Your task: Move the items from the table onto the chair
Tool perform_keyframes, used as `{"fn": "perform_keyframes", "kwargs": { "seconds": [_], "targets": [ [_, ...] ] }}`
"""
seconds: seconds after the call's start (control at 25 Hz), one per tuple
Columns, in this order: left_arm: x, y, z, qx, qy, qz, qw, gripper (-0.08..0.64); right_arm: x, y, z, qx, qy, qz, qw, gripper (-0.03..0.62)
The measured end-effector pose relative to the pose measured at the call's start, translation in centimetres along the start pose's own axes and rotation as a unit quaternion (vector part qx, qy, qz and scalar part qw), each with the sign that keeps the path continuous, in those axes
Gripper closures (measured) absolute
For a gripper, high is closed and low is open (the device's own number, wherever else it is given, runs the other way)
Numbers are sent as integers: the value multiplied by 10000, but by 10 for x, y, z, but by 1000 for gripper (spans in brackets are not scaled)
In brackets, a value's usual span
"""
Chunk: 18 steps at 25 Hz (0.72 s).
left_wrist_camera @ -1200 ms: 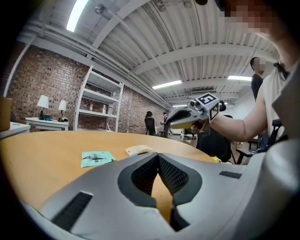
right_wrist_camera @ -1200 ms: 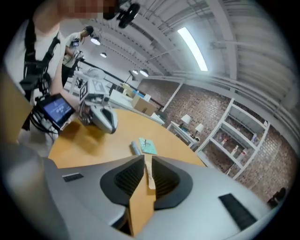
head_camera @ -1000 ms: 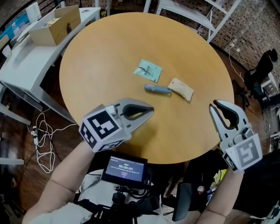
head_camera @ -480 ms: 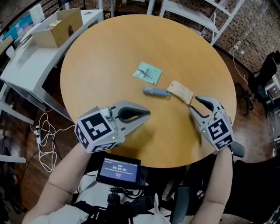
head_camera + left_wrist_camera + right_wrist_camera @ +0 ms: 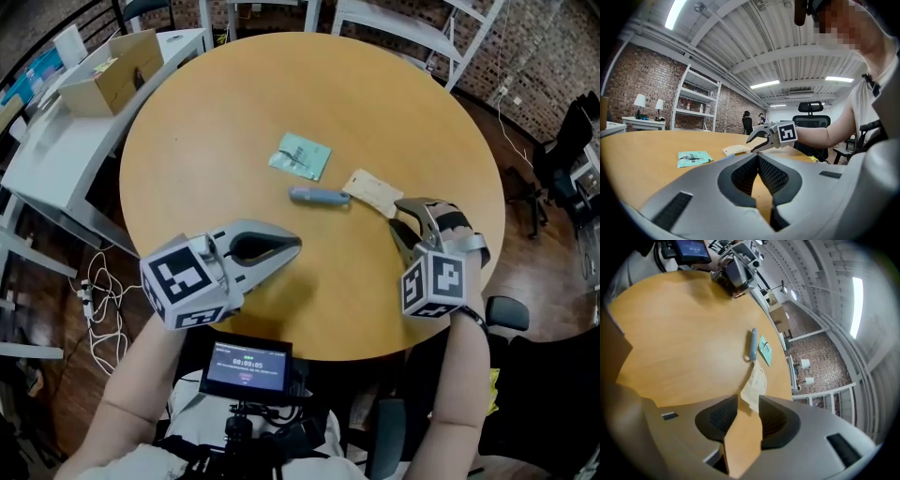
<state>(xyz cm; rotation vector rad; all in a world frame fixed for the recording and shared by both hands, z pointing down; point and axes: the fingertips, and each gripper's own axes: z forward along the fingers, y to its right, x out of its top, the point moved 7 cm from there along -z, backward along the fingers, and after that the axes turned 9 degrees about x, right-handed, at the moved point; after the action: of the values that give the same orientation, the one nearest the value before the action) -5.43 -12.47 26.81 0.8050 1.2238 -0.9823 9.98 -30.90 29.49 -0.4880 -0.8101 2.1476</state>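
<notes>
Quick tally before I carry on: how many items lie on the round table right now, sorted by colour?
Teal flat packet: 1
Blue pen-like tube: 1
Beige packet: 1
Total: 3

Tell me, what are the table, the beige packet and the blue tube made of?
Table: looks like wood or wood-look laminate, smooth satin finish; even honey colour, soft sheen.
Beige packet: probably paper or thin film; flat, creased, faint print.
Blue tube: likely plastic; uniform dull blue, rounded, but too small to be sure.
</notes>
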Motion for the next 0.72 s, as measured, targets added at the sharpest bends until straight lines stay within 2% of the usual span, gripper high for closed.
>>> {"fn": "perform_keyframes", "kwargs": {
  "seconds": [0.2, 0.36, 0.44, 0.52, 0.6, 0.72],
  "targets": [
    [0, 1, 1, -6, -5, -17, 10000, 552, 4, -6, 12, -223, -400, -704, 9965, 548],
    [1, 2, 1, -14, -1, -2, 10000, 552, 5, -5, 10, -490, -439, -797, 9946, 584],
    [0, 1, 0, -6, 18, 19, 10000, 552, 7, 1, 0, -650, -262, -497, 9963, 586],
    [0, 1, 0, 0, 17, 14, 10000, 552, 9, 9, -12, -786, 112, 54, 9968, 588],
    [0, 1, 0, 1, 17, 11, 10000, 552, 8, 15, -26, -882, 501, 643, 9928, 588],
    [1, 1, 1, 5, 15, 7, 10000, 552, 8, 19, -43, -986, 978, 1248, 9824, 588]
  ]
}}
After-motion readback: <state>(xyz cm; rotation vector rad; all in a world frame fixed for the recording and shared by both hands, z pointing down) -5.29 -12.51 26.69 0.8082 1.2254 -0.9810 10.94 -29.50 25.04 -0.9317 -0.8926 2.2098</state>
